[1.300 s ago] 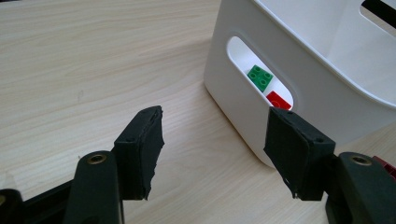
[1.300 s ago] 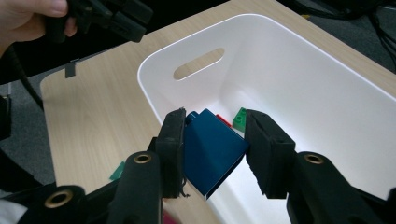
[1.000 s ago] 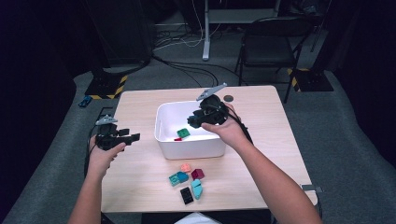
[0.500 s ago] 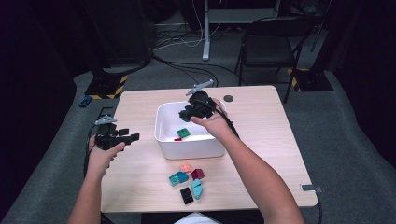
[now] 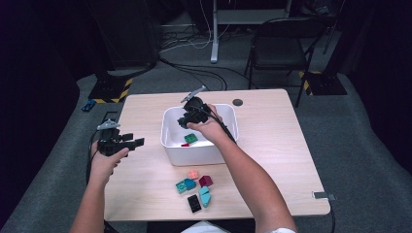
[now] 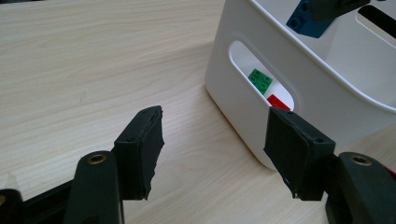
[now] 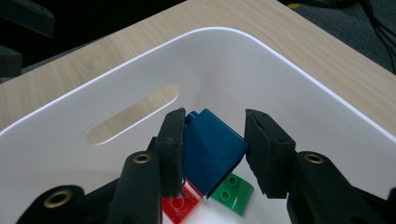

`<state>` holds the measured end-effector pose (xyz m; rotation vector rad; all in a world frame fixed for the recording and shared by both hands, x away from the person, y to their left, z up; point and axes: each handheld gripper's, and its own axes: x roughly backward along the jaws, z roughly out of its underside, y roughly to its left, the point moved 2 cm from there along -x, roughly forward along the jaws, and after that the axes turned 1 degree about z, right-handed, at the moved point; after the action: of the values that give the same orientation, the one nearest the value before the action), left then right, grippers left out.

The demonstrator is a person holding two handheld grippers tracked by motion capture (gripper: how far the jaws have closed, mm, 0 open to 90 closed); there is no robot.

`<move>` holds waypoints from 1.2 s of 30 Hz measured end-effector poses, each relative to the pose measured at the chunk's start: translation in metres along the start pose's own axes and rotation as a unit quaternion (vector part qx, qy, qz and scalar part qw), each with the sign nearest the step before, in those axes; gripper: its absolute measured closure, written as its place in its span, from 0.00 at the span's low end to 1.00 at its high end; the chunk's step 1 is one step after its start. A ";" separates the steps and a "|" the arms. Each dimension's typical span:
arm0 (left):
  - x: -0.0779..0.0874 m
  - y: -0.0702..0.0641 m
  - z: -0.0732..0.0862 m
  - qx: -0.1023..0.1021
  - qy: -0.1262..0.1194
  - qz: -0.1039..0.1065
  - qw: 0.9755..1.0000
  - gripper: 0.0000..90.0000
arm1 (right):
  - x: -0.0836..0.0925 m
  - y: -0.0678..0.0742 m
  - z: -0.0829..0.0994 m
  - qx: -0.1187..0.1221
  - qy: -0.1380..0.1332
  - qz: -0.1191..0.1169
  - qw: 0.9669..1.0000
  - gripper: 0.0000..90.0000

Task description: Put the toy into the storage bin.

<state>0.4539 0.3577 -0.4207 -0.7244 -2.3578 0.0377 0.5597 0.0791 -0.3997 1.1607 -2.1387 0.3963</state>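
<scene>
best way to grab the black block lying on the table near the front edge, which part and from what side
Judging from the high view, grip the black block across its two long sides, coming straight down from above. It lies flat and elongated, so the narrow width suits the jaws. The light teal piece sits close against its right side, so a jaw there has little room; nudging the block leftward first may help.
</scene>
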 end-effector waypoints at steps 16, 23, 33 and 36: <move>0.000 0.000 0.000 0.000 0.001 -0.002 1.000 0.41 | 0.013 -0.001 -0.002 0.003 -0.006 0.010 1.000 0.58; 0.000 -0.001 0.000 0.000 -0.001 -0.003 1.000 0.41 | 0.044 0.014 -0.002 0.011 -0.021 0.008 1.000 0.58; 0.000 -0.001 0.000 -0.001 -0.001 -0.006 1.000 0.41 | 0.096 0.043 0.025 0.038 -0.055 -0.003 0.998 0.59; 0.000 -0.001 0.000 -0.002 0.003 -0.007 1.000 0.41 | 0.107 0.048 0.037 0.042 -0.058 -0.002 0.997 0.59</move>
<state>0.4535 0.3570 -0.4204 -0.7089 -2.3585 0.0238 0.4633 0.0187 -0.3524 1.2626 -2.2385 0.4285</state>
